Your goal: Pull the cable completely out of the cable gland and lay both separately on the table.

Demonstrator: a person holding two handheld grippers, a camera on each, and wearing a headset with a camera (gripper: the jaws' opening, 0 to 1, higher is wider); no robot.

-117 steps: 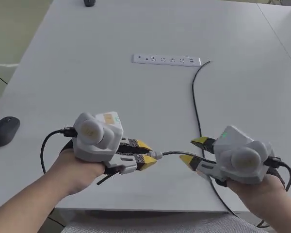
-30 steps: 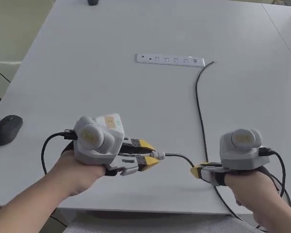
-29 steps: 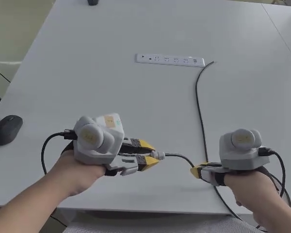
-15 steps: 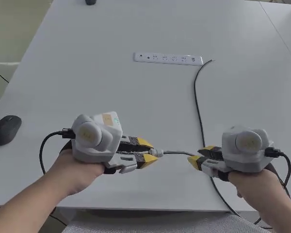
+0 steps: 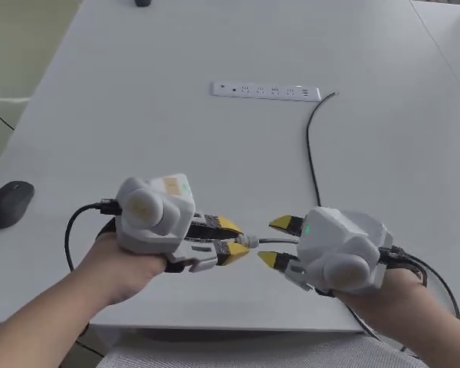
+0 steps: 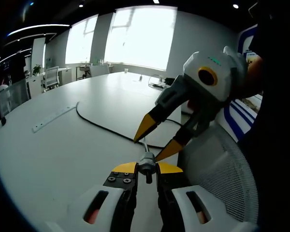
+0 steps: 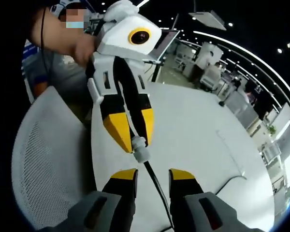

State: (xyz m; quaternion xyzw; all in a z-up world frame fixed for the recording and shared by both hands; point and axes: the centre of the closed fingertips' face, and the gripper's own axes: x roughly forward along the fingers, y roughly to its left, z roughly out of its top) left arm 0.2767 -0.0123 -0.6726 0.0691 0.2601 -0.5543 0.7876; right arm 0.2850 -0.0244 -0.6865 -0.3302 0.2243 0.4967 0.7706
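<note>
The cable gland (image 5: 248, 241) is clamped at the tips of the left gripper (image 5: 238, 241), above the table (image 5: 176, 130) close to its near edge, roughly midway along it. The cable (image 5: 267, 241) leaves the gland to the right and passes between the jaws of the right gripper (image 5: 277, 242), which are spread apart and clear of it. In the left gripper view the gland is pinched between the jaw tips, with the right gripper's yellow tips just beyond, either side of the cable. Half a second ago the right gripper was pinched on the cable farther right. Now it has opened and sits nearer the gland. The left gripper's hold on the gland is unchanged, and the cable is still in the gland.
</note>
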